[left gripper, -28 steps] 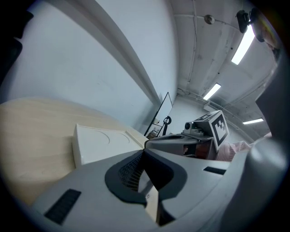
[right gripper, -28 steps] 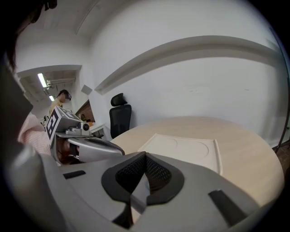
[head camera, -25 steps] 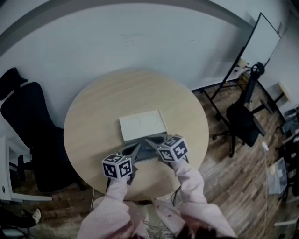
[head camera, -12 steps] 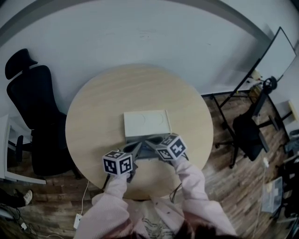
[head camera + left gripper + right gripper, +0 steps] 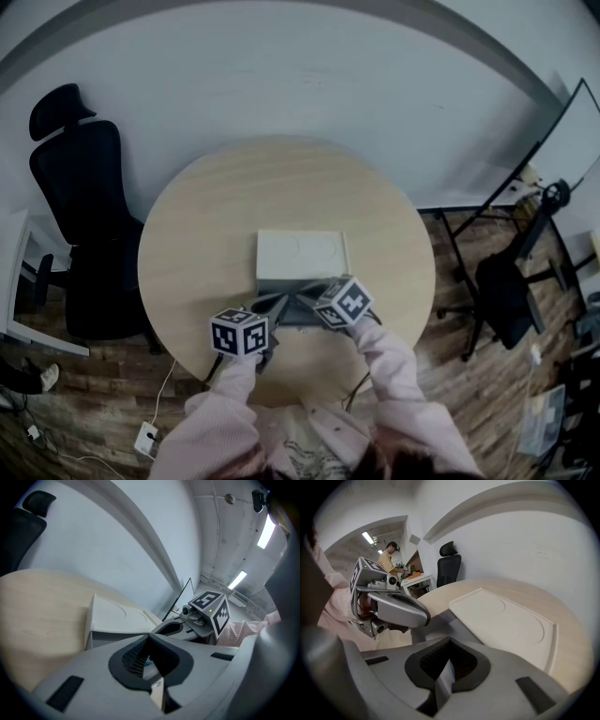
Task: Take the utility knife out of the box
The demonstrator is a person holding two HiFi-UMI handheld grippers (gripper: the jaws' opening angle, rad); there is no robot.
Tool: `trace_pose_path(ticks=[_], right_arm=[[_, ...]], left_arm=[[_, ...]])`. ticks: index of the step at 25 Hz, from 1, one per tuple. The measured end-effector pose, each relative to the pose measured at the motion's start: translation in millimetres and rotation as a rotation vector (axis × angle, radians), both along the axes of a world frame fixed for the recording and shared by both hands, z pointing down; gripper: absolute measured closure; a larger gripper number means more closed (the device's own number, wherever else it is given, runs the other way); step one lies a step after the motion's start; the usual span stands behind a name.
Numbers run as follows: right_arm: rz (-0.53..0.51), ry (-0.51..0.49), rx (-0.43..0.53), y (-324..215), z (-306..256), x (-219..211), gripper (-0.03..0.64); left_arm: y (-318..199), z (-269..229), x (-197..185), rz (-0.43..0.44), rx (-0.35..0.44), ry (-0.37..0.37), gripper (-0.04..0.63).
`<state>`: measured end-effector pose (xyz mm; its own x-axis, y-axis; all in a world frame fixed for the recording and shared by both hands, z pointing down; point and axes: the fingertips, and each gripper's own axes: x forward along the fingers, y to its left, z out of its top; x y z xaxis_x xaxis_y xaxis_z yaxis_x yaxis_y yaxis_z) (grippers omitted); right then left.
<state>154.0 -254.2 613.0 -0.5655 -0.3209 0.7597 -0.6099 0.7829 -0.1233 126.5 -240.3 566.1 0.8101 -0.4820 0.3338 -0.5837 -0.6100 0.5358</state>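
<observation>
As I judge it, the main risk from here is a shove instead of a pick. Both tongs crowd the same narrow grey tray [image 5: 302, 315] at the near edge of the flat white box [image 5: 300, 253], and both are shut. Pressing down like this would drive closed tips into the tray and slide or tip the light box across the round pale wooden surface [image 5: 197, 234]. The two tools also sit just beside each other and could knock together. A slim knife gripped by one end may swing or slip free.

The utility knife itself shows in no view. I take it to lie in the grey tray beneath the tongs, but I cannot confirm that.

The right tongs [image 5: 298, 287] angle down over the tray. Their dark ribbed pads [image 5: 436, 660] are pressed together with nothing between them. The left tongs [image 5: 272, 303] point more nearly level toward the tray's left end, and in the left gripper view their pads [image 5: 133, 656] also meet. A small bluish speck shows at the seam, too small to name, so I cannot tell whether they pinch anything.
</observation>
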Motion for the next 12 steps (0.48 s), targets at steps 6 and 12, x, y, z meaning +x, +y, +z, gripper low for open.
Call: trace_pose_path(ticks=[6,12], right_arm=[[-0.075,0.065,0.000,2.6,13.6,0.8,0.609],[-0.110,0.118,0.012,1.2,24.7,1.8,0.566]], left_arm=[[3.5,8.1,-2.1,-0.025,-0.017,-0.009,0.589],[9.5,14.1,-1.9,-0.028,-0.035,-0.005,0.589]])
